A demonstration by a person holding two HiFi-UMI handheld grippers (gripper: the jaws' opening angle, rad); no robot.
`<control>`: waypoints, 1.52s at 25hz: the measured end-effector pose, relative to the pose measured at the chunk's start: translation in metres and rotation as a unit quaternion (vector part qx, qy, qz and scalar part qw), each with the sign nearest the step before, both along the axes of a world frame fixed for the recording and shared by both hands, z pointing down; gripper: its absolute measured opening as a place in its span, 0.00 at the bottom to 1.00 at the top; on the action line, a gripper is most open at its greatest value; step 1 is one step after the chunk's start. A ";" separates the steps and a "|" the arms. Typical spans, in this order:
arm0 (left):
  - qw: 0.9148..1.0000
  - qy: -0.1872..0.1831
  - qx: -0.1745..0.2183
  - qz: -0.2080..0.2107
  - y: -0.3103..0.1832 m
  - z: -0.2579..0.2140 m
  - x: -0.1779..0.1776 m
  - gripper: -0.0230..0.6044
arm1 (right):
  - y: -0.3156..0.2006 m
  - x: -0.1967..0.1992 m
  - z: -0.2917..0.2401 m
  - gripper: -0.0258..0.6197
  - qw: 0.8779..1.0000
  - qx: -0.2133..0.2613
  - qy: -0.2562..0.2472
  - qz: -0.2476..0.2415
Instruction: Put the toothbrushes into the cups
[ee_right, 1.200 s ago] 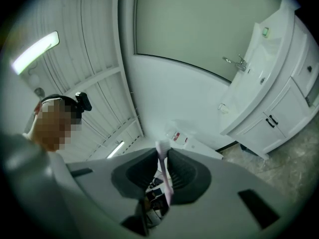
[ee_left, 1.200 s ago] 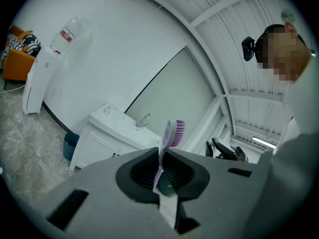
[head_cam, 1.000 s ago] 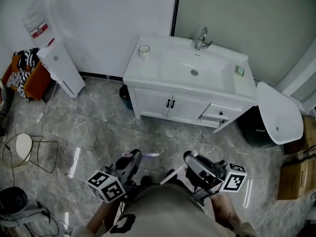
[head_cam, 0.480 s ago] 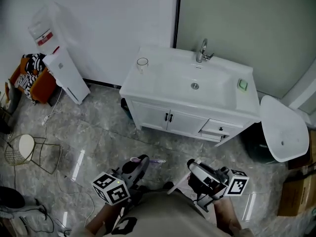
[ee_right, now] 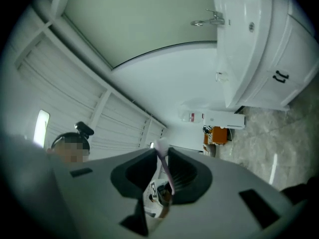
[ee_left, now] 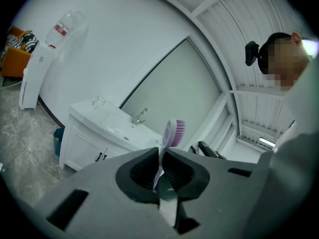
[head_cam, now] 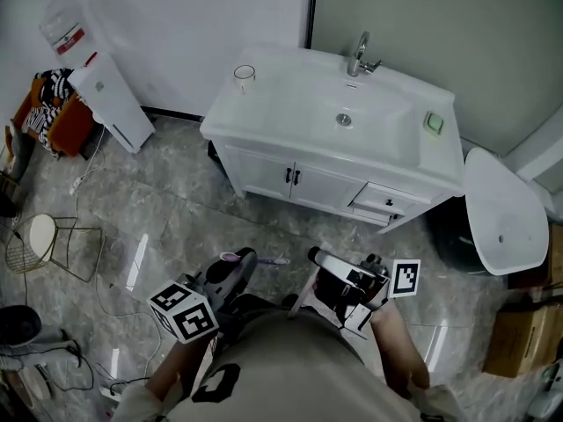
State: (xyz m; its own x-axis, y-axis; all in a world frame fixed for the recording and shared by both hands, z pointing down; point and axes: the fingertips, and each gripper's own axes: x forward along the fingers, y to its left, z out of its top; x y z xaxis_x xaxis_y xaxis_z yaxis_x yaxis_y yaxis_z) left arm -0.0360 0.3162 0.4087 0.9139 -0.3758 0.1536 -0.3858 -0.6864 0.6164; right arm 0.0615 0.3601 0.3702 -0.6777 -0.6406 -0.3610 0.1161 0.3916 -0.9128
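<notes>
facing vanity [head_cam: 290, 104], marble floor [head_cam: 176, 227] — left gripper [head_cam: 244, 258] pinches purple toothbrush [ee_left: 172, 132], right gripper [head_cam: 320, 258] opening on pale toothbrush [ee_right: 164, 164]

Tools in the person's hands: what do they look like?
The left tool and right tool are dark grey with hollowed jaws; each carries a white cube with black square markers. The right tool's jaws are opening, a toothbrush between them. The person wears a light shirt.
</notes>
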 end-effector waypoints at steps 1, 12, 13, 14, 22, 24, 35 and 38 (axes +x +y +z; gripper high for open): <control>1.000 0.006 -0.005 0.000 0.000 0.000 0.002 0.09 | -0.004 0.004 0.001 0.16 1.000 -0.010 -0.023 -0.006; 0.999 0.036 -0.033 -0.006 -0.024 -0.004 0.003 0.09 | -0.036 0.006 -0.014 0.13 0.994 -0.034 -0.091 -0.041; 0.999 0.037 -0.035 -0.004 -0.029 -0.003 0.000 0.09 | -0.042 0.004 -0.007 0.13 0.994 -0.047 -0.095 -0.032; 0.999 0.039 -0.037 -0.003 -0.035 -0.001 -0.003 0.09 | -0.049 0.003 -0.001 0.13 0.994 -0.056 -0.090 -0.019; 0.998 0.042 -0.038 0.041 -0.097 0.005 -0.027 0.09 | -0.107 -0.016 0.019 0.11 0.994 -0.068 0.070 0.047; 0.997 0.042 -0.038 0.053 -0.111 0.005 -0.032 0.09 | -0.120 -0.027 0.017 0.08 0.991 -0.060 0.105 0.060; 0.996 0.050 -0.040 0.061 -0.180 0.011 -0.074 0.09 | -0.174 -0.062 0.011 0.04 0.987 -0.066 0.105 0.103; 0.997 0.051 -0.038 0.037 -0.199 0.008 -0.089 0.09 | -0.189 -0.065 0.008 0.04 0.983 -0.063 0.127 0.116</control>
